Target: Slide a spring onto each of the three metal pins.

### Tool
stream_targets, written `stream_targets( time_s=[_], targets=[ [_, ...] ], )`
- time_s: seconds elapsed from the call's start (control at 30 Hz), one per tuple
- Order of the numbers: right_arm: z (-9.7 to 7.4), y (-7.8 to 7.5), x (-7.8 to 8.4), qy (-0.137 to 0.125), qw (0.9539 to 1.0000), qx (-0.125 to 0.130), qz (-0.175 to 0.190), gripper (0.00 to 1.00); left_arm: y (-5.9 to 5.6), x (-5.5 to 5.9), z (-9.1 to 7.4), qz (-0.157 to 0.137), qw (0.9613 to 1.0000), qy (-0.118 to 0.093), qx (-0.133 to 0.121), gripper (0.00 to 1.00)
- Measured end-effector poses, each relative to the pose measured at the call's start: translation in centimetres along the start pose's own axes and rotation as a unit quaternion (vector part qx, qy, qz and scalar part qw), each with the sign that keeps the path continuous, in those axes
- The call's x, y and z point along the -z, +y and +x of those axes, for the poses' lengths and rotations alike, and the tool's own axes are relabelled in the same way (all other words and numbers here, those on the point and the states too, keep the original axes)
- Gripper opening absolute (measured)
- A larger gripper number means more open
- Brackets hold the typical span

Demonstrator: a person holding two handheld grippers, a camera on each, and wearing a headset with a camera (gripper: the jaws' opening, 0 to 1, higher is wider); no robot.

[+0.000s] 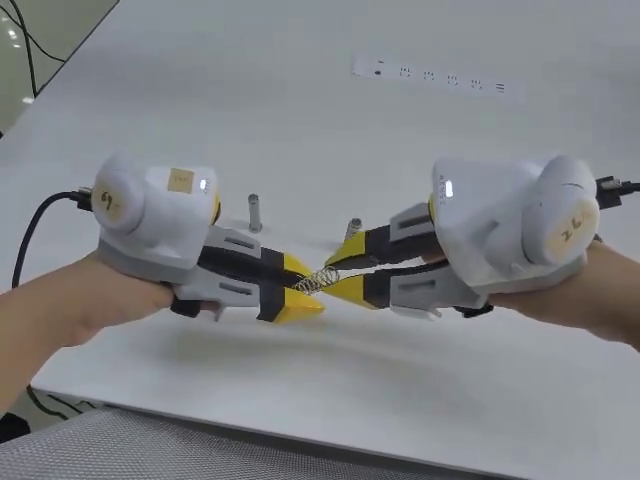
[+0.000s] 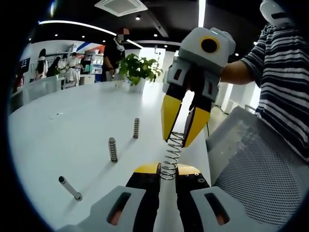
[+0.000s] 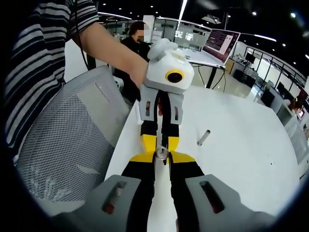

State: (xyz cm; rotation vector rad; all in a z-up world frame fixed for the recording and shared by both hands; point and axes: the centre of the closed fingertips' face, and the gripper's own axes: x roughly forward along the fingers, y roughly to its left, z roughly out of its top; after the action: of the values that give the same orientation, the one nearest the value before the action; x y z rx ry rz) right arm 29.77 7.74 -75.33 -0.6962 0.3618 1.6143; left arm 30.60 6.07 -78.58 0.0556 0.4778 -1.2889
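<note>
Two of the three metal pins already carry springs. In the left gripper view, the far pin [image 2: 136, 128] and the middle pin [image 2: 113, 149] each show coils along the shaft, and both stand upright on the white table [image 2: 63, 121]. One pin is left: the bare pin [image 2: 70, 188], nearest that camera and well apart from the grippers, has no spring on it. The third spring [image 2: 173, 155] is held in the air between the two grippers, clear of the table. The left gripper [image 2: 168, 170] has its jaws drawn narrow on one end of the coil. The right gripper [image 2: 177, 138] pinches the opposite end between its yellow tips. The task appears about two-thirds complete. What is left is to carry this spring to the bare pin and slide it on.
</note>
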Motion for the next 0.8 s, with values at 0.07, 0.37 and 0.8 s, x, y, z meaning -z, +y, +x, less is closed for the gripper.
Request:
stream_targets(
  time_s=[0.07,0.37,0.8],
  targets=[
    [0.1,0.1,-0.1,-0.001,1.0000,0.000,0.001,0.12,0.0,0.1,0.0,0.001,1.0000,0.003,0.000,0.08],
    [0.2,0.0,-0.8,-0.017,0.9998,0.005,0.012,0.13,-0.1,0.1,0.1,0.002,1.0000,0.004,0.001,0.08],
    [0.8,-0.1,-2.3,-0.045,0.9987,0.013,0.018,0.12,-0.6,-0.7,0.8,0.010,0.9999,-0.002,0.007,0.08]
  ],
)
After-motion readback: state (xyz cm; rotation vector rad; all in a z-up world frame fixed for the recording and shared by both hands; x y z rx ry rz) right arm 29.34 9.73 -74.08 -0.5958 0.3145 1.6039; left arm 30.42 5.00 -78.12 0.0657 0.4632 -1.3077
